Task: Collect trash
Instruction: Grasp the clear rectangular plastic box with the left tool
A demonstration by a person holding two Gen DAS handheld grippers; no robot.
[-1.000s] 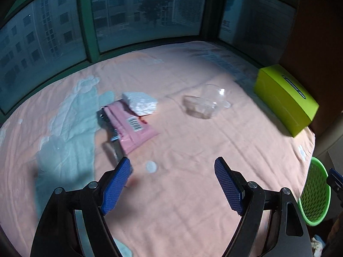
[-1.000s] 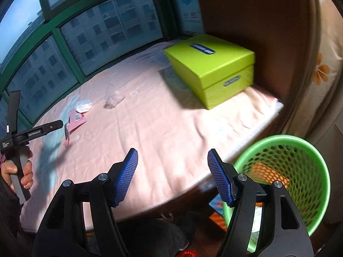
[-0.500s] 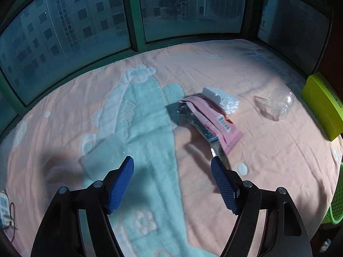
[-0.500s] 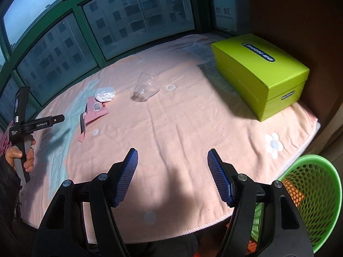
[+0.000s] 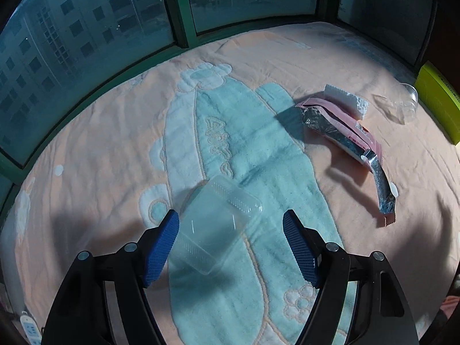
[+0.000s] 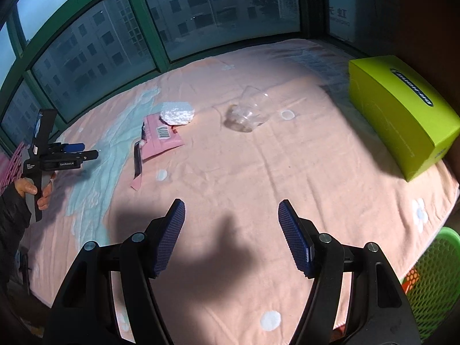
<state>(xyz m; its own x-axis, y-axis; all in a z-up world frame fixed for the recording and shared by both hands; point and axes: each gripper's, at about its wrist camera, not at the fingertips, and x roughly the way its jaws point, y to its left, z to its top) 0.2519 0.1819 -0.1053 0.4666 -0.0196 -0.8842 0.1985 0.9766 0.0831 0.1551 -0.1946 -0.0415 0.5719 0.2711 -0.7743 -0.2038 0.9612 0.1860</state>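
Observation:
My left gripper (image 5: 231, 244) is open and hovers over a clear plastic clamshell box (image 5: 214, 224) lying on the blanket, the box between and just beyond its fingers. A pink wrapper (image 5: 342, 123) with a foil inner wrapper (image 5: 382, 184), a white foam piece (image 5: 348, 102) and a clear plastic cup (image 5: 405, 106) lie farther right. My right gripper (image 6: 231, 235) is open and empty above the bare pink blanket. In the right wrist view I see the pink wrapper (image 6: 162, 138), the foam piece (image 6: 178, 113), the cup (image 6: 248, 113) and the left gripper (image 6: 74, 151).
A lime-green box (image 6: 402, 112) sits at the right edge of the bed (image 6: 287, 172). A green mesh bin (image 6: 431, 284) stands on the floor at the lower right. Windows (image 5: 86, 28) run along the far side.
My left gripper has swung left and come down over the clear clamshell box. My right gripper has turned from the bin toward the bed's middle.

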